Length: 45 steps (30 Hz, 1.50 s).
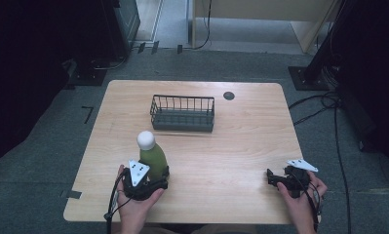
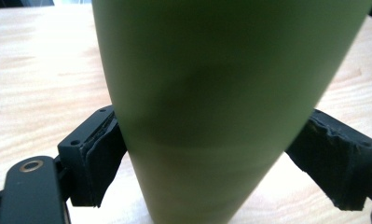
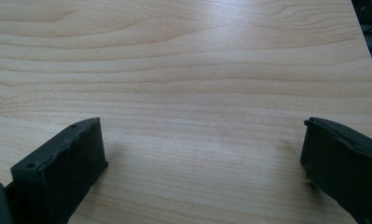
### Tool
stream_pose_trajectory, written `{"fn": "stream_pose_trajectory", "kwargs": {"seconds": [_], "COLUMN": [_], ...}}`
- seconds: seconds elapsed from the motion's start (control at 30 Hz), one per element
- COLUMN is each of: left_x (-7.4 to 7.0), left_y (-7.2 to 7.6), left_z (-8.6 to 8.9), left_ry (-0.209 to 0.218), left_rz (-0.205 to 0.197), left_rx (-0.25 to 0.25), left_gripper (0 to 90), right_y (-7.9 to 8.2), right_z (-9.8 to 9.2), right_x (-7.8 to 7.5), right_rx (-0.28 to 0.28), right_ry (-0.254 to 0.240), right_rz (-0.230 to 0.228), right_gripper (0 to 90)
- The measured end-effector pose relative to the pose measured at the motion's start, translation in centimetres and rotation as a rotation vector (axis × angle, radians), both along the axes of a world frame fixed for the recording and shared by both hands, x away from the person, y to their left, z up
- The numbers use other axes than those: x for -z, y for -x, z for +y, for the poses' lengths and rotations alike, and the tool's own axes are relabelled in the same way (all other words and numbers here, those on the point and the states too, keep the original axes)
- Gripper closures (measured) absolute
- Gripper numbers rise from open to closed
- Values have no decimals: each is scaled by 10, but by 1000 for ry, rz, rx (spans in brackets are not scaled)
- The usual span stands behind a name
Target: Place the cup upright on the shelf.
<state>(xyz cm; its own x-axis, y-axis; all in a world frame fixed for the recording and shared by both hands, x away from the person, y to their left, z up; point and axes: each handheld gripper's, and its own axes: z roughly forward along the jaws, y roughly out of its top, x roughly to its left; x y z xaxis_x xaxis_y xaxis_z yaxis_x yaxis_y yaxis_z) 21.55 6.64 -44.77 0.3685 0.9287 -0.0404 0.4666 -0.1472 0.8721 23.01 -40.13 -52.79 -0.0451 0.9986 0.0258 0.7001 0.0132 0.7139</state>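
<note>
Left hand at near-left edge of wooden counter, gripping left tool; grey three-cornered plate on top, cable trailing off the near edge. Jaws pinching green bottle low on its body, one pad pressed against each side in the left gripper view, green wall close up between them. Bottle upright, white round cap on top, base at counter level; cannot tell whether resting or just lifted. Farther back, near counter centre, dark wire basket, well apart from the bottle, long side toward the person. Small dark round disc set in the counter just beyond the basket's right end. At near-right, right hand holding right tool, jaws spread wide, bare wood grain between them in the right gripper view. Grey carpet floor around, cables lying at right.
</note>
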Motion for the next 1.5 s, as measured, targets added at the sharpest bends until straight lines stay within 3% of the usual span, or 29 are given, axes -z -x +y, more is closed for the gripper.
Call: {"fn": "stream_pose_trajectory", "kwargs": {"seconds": [0.33, 0.8, 1.43, 1.5], "left_x": [-24, -27, -55, -60], "left_y": [-6, -11, -53, -60], "left_z": [-1, 0, -12, -14], "left_ry": [29, 34, 58, 77], "left_rz": [-60, -48, -101, -98], "left_rx": [-11, -8, 45, 55], "left_gripper": [210, 224, 226, 226], "right_y": [0, 0, 0, 0], "right_z": [0, 0, 0, 0], "right_x": [0, 0, 0, 0], "right_rx": [0, 0, 2, 3], "right_ry": [0, -1, -2, -2], "right_rz": [0, 0, 0, 0], "right_gripper": [0, 0, 0, 0]}}
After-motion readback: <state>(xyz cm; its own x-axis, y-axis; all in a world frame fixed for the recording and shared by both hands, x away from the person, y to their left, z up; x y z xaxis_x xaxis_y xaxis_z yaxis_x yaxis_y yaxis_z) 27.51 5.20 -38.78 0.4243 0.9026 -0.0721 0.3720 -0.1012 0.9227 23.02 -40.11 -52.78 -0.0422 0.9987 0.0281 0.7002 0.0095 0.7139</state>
